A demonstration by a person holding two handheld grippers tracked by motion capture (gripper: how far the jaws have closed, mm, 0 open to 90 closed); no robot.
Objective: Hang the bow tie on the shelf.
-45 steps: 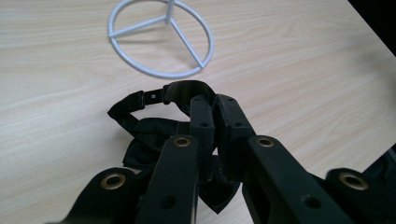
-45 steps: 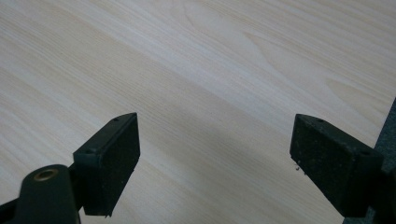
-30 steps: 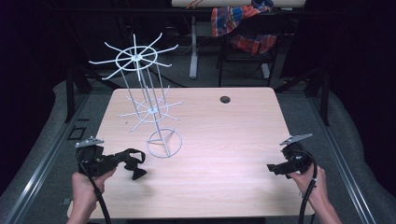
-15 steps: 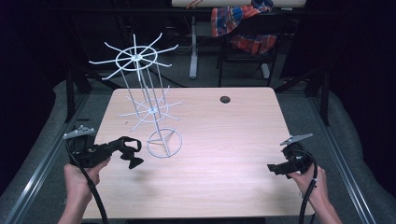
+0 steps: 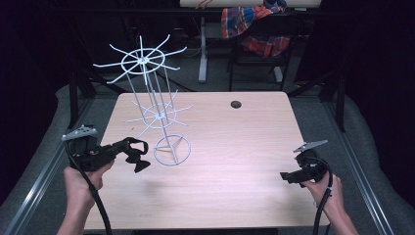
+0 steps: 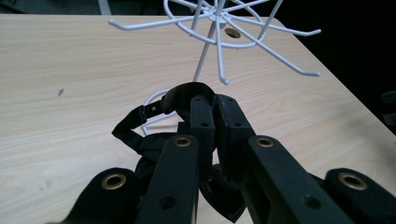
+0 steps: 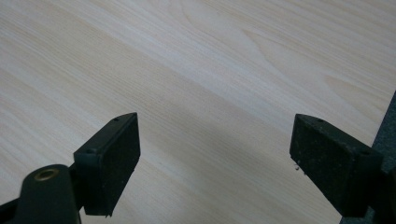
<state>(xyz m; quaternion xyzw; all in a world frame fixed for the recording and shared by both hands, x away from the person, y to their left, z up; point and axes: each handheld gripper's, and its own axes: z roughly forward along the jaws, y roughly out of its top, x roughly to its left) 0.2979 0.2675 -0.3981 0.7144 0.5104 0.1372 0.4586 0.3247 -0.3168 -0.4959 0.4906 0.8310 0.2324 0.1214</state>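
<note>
A white wire display rack with two tiers of spoke hooks stands on the left half of the wooden table. Just left of the rack's ring base, my left gripper is shut on a black bow tie with a strap, held a little above the tabletop. In the left gripper view the jaws pinch the strap loop, the bow tie hangs under them, and the rack's lower hooks spread just beyond. My right gripper hovers open near the table's right front edge, with bare wood between its fingers.
A small dark round hole sits in the table near its far edge. Behind the table stand a chair with plaid cloth and a stand's metal legs. Dark floor surrounds the table on all sides.
My left gripper has lifted the bow tie slightly and drifted left and away from the front edge. The right gripper has stayed put.
</note>
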